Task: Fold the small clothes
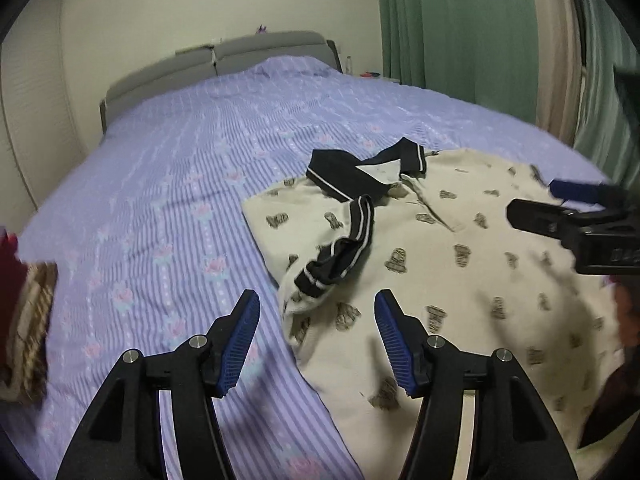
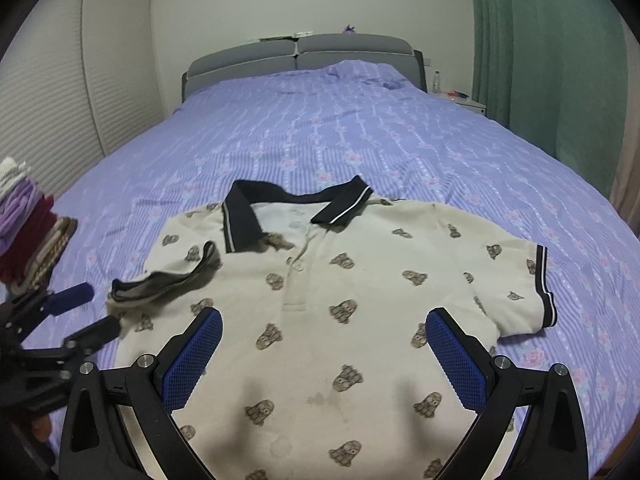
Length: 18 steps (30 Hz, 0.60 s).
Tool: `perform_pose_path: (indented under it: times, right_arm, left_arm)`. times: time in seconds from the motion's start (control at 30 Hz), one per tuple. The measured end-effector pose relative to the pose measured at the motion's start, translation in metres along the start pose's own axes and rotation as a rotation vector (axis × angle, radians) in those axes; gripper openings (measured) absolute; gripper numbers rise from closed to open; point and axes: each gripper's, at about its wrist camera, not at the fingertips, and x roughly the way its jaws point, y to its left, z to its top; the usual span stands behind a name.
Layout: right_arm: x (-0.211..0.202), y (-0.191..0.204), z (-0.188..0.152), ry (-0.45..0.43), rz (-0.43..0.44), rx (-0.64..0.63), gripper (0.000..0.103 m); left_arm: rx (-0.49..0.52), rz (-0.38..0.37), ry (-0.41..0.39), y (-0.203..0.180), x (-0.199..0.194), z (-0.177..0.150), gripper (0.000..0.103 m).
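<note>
L gripper (image 1: 316, 338) is hanging w/ jaws roughly half open, nothing btwn the blue pads, nothing gripped. It's hovering over the shirt's near-left edge, one finger above the bedspread, the other above cream fabric. R gripper (image 2: 324, 356) is standing wide open too, pads apart & empty, poised over the lower middle of the shirt, not touching it as far as I can tell.

Polo shirt (image 2: 360, 300), cream w/ small brown bear-like prints, is lying face up & mostly flat on the bed (image 2: 320, 136), close to the near edge, roughly centred. Its black collar (image 2: 248, 220) w/ white piping is pointing toward the headboard end; button placket running down the middle. Sleeve (image 2: 524, 280) on the shirt's right side in the R wrist view is lying spread out flat, black-and-white cuff toward the bed's right edge. The other sleeve (image 1: 340, 256) is lying folded inward over the chest, cuff crumpled & bunched, just ahead of the L gripper. Faint stains are showing on the lower front.

Bedspread is lilac w/ stripes & pink flowers, covering the whole bed. Stack of folded clothes (image 2: 28, 232) – white, purple, red, brown check – is sitting at the bed's left edge, well apart from the shirt. Grey headboard (image 2: 300, 56) is standing at the far end, green curtain (image 2: 540, 60) is hanging beyond the right edge.
</note>
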Motion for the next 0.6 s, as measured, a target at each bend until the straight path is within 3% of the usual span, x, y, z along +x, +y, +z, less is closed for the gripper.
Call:
perform_pose_path:
  times: [0.07, 0.13, 0.2, 0.3, 0.43, 0.5, 0.6]
  right_arm:
    - [0.0, 0.001, -0.001, 0.007, -0.006, -0.005, 0.103]
    - [0.0, 0.002, -0.001, 0.012, -0.007, -0.004, 0.103]
    - [0.0, 0.001, -0.001, 0.013, -0.008, -0.003, 0.103]
    - [-0.001, -0.001, -0.001, 0.01, -0.011, -0.002, 0.103]
    - [-0.003, -0.006, -0.002, 0.011, -0.006, 0.015, 0.103]
    - [-0.002, -0.009, -0.003, 0.014, 0.0, 0.026, 0.103]
    - [-0.001, -0.013, -0.005, 0.022, 0.008, 0.042, 0.103]
  left_arm:
    - [0.048, 0.034, -0.03, -0.008, 0.004, 0.001, 0.058]
    - [0.097, 0.067, -0.038, -0.016, 0.011, 0.001, 0.049]
    - [0.125, 0.092, -0.025, -0.022, 0.019, 0.0, 0.032]
    - [0.107, 0.092, -0.02, -0.024, 0.022, -0.001, 0.021]
    - [0.047, 0.058, -0.031, -0.029, 0.014, 0.002, 0.017]
    - [0.028, 0.013, -0.007, -0.036, 0.016, 0.003, 0.017]
    - [0.013, 0.004, 0.049, -0.046, 0.027, 0.0, 0.02]
